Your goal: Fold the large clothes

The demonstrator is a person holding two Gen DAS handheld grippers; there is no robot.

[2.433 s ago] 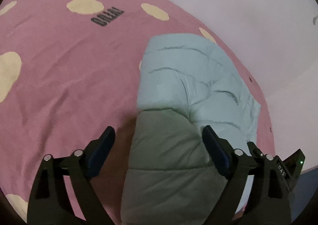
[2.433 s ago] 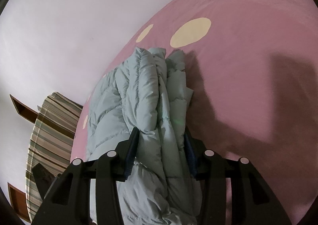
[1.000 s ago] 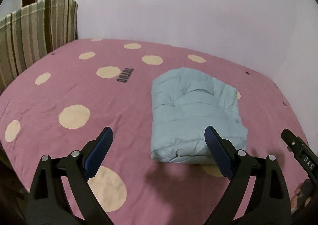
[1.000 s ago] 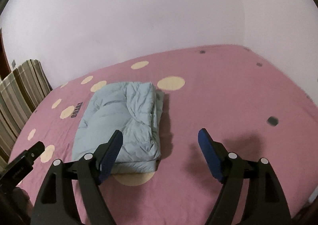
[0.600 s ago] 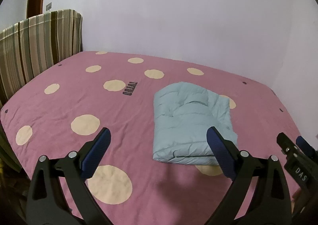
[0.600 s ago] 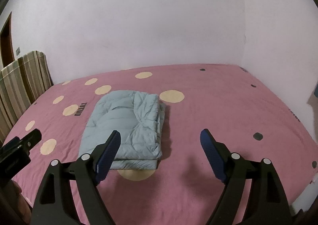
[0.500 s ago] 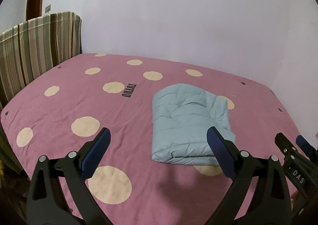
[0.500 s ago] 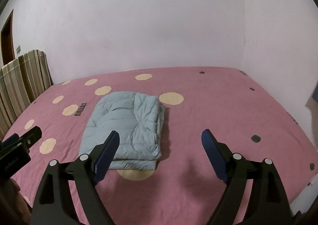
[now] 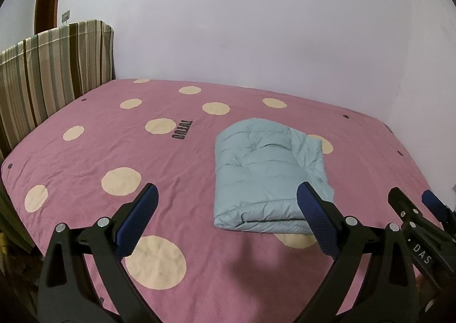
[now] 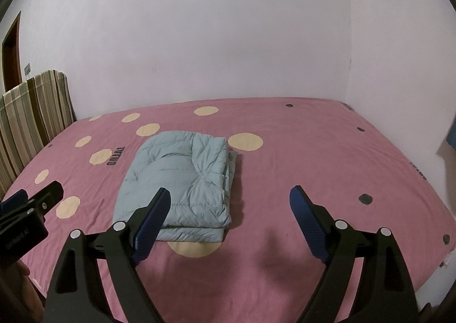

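On the bed (image 9: 85, 157), near the middle of its pink sheet, lies one pale blue quilted jacket (image 9: 265, 177), folded into a puffy rectangle, stitched in channels, its stacked edges facing you. The sheet is smooth cotton with slight creases, printed with cream dots and one dark line of lettering (image 9: 182, 130). One striped headboard (image 9: 54, 72) stands at the left, and plain pale walls run behind.

Since the earliest frames your right gripper (image 10: 229, 219) has let go of the jacket; both grippers have pulled back and risen, so the whole bed now shows. Your left gripper (image 9: 226, 213) has its jaws spread wide, nothing between them. The right one's jaws are wide too, clear of the jacket.

Two grippers, one jacket.
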